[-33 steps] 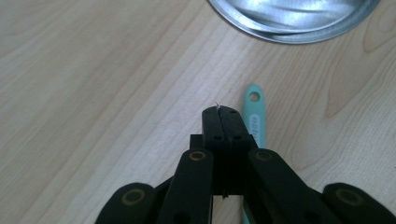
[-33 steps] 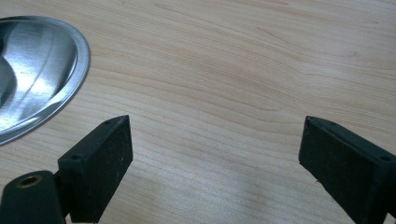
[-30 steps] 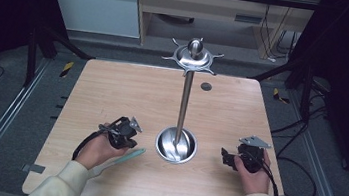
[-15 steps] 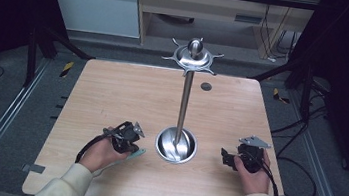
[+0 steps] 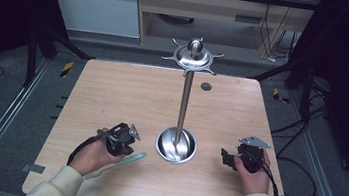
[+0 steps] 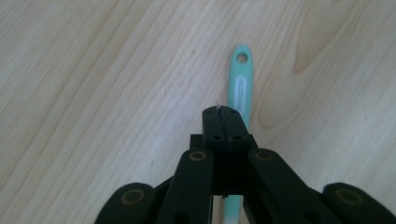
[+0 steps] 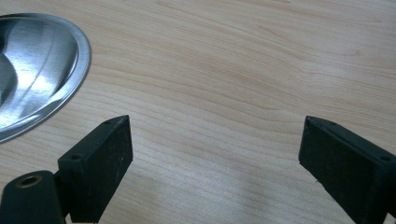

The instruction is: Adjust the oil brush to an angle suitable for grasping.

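Two grippers, one toothbrush, one stand: entry by nearness to the person. Left gripper (image 5: 129, 140), nearest item of interest, jaws fully closed on themselves with nothing between them; in the left gripper view the shut tips (image 6: 224, 122) sit directly above the toothbrush (image 6: 241, 91), whether touching it or just over it I cannot tell. Toothbrush lies flat on the table (image 5: 112, 95), mint handle with a hanging hole at its far end; its long axis runs roughly along the line of the closed jaws, continuing beyond the tips and back beneath them. In the high view it slants from the left hand toward the stand's base (image 5: 175, 145), just beside the left gripper and well apart from the right. Right gripper (image 5: 228, 159), jaws spread wide and empty over bare wood, dished base near its one side. Judgement: left hand is nearer by far; jaws must open astride the handle, across its axis, before any pickup.
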Motion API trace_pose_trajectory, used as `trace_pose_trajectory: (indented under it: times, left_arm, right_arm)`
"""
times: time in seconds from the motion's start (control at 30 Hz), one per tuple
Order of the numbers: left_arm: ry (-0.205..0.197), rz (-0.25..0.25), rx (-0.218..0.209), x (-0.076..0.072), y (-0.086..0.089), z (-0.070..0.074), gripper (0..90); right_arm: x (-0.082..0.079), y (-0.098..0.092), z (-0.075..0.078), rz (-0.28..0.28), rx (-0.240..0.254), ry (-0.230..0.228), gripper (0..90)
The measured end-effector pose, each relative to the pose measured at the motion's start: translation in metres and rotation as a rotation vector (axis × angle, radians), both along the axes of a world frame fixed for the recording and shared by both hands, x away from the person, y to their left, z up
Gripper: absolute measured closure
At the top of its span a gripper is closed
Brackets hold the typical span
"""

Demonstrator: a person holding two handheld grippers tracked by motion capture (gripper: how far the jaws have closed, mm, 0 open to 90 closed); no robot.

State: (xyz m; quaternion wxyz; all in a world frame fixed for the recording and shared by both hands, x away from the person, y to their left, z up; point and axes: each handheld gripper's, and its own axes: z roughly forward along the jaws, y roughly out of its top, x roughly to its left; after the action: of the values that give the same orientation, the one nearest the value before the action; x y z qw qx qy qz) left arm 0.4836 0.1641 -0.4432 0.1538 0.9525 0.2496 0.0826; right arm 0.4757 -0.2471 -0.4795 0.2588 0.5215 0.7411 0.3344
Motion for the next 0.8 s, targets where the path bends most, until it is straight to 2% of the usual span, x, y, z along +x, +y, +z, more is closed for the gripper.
trace_pose_trajectory:
  times: [0.17, 0.33, 0.53, 0.8]
  left_arm:
    - [0.031, 0.008, 0.031, -0.01, 0.011, 0.006, 89.7]
    - [0.055, 0.014, 0.051, -0.015, 0.017, 0.007, 83.6]
    - [0.093, -0.001, 0.073, -0.02, 0.019, 0.005, 76.9]
    - [0.106, -0.001, 0.106, -0.022, 0.021, -0.002, 73.4]
  right_arm:
    - [0.0, 0.0, 0.0, 0.0, -0.003, -0.001, 10.5]
    - [-0.001, 0.0, 0.0, -0.007, 0.0, 0.005, 10.5]
    - [0.0, 0.0, 0.0, -0.008, 0.002, 0.004, 10.5]
    - [0.0, 0.0, 0.0, -0.006, 0.0, 0.003, 10.4]
